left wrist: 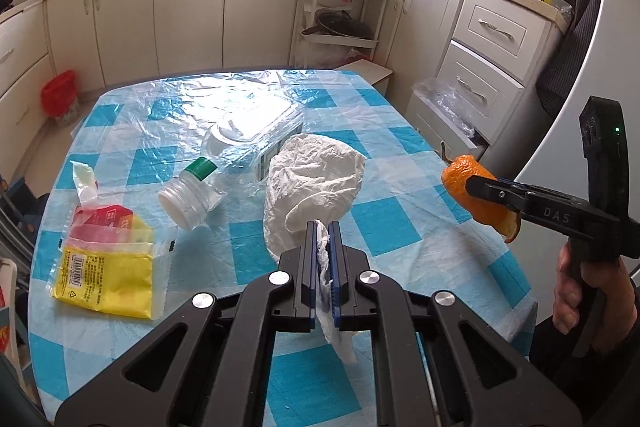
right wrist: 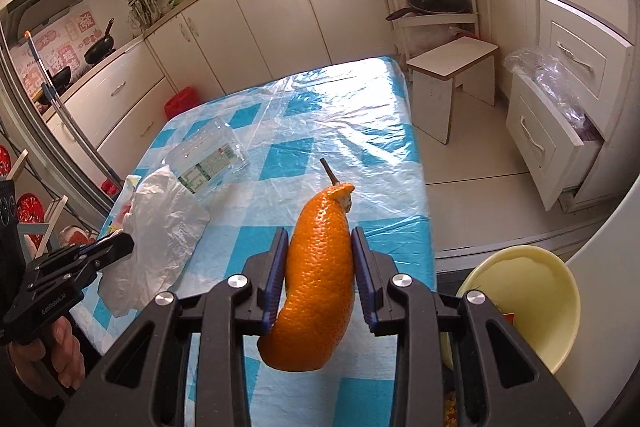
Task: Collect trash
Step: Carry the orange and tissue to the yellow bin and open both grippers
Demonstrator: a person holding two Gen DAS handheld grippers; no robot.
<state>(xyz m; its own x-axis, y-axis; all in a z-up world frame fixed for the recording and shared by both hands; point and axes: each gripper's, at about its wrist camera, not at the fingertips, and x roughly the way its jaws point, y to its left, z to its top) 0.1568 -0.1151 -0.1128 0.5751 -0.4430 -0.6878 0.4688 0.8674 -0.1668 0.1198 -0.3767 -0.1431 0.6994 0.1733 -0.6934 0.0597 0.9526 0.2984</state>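
Observation:
My left gripper (left wrist: 322, 227) is shut on the near edge of a crumpled white plastic bag (left wrist: 312, 179) that rests on the blue-checked table (left wrist: 380, 219); the bag also shows in the right wrist view (right wrist: 160, 227). My right gripper (right wrist: 319, 233) is shut on a piece of orange peel (right wrist: 320, 291) and holds it above the table's right side; it shows in the left wrist view (left wrist: 480, 195). A clear plastic bottle (left wrist: 224, 163) with a green cap and a small white-lidded jar (left wrist: 184, 203) lie on the table. A yellow and red wrapper (left wrist: 104, 259) lies at the left.
A yellow bin (right wrist: 528, 307) stands on the floor beside the table's near right corner. A white stool (right wrist: 452, 67) stands past the far end. An open drawer lined with a clear bag (right wrist: 552, 95) is at the right. A red bin (left wrist: 60, 91) stands by the cabinets.

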